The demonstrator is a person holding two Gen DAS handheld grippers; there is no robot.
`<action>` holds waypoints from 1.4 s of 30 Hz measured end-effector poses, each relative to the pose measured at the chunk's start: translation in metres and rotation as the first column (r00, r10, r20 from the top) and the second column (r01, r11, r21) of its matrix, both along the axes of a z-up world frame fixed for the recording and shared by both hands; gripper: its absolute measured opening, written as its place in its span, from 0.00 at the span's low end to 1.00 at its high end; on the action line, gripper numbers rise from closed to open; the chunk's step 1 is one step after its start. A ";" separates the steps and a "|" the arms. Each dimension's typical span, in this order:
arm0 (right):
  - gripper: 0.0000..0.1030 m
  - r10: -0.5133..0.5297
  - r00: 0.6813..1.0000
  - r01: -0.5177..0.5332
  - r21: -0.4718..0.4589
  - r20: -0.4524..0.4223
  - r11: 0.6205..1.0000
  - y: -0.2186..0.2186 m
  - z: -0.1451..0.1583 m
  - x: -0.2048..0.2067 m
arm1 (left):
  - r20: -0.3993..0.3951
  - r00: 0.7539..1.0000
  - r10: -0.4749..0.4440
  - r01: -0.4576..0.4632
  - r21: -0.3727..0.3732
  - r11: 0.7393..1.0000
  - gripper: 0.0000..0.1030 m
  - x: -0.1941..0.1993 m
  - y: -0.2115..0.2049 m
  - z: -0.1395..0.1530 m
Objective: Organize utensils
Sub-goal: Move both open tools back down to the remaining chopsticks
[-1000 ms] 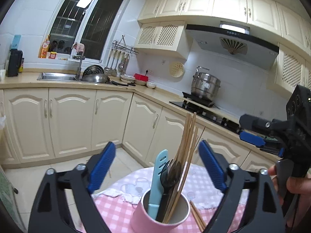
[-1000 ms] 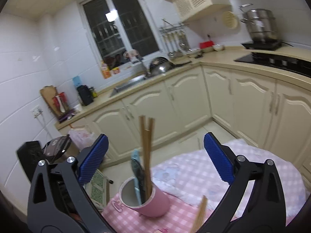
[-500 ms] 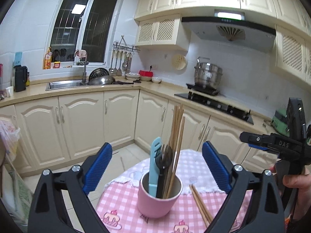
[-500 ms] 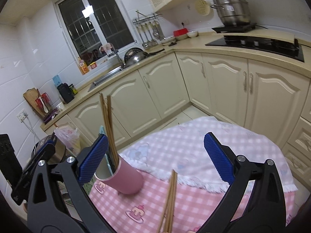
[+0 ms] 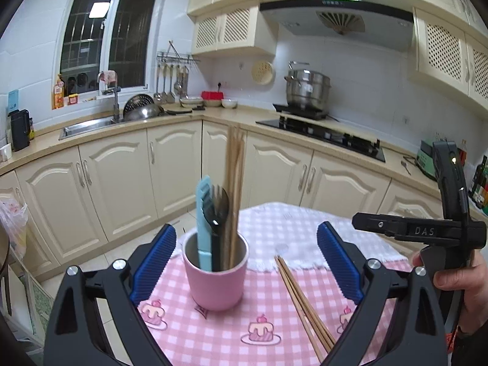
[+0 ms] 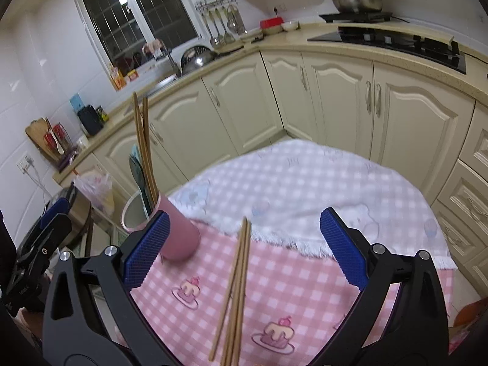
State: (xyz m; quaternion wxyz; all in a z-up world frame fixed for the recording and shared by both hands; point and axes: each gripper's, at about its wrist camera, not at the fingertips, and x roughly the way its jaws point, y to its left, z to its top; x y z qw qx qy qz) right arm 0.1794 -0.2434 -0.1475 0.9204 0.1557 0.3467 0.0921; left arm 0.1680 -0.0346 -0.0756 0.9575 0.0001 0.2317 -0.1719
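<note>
Fork point(image 5: 217, 210) inside pink cup point(image 5: 215, 280) only in left view; both hand-held grippers point(image 5: 245, 262) point(image 6: 244, 250) spread, empty.

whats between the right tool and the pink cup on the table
Loose chopsticks lie on the checked cloth between the right tool and pink cup, clearest in the right wrist view.

The loose chopsticks point(image 6: 236, 289) run off the bottom edge; the pink cup point(image 6: 178, 231) is partly behind the right tool's finger.
</note>
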 end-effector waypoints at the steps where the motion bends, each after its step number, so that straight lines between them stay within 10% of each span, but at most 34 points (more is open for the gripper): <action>1: 0.94 0.004 1.000 -0.004 -0.006 -0.009 1.000 0.000 -0.003 -0.001 | -0.006 1.000 -0.005 0.005 0.005 1.000 0.89 -0.001 -0.002 -0.002; 19: 0.94 0.109 0.947 -0.178 -0.214 -0.302 0.960 0.026 -0.084 -0.011 | -0.225 0.974 0.011 0.008 0.086 0.996 0.89 0.002 -0.018 -0.067; 42: 0.94 0.123 0.900 -0.292 -0.369 -0.418 0.882 0.057 -0.128 -0.008 | -0.359 0.933 0.010 0.040 0.132 0.990 0.89 0.005 -0.030 -0.113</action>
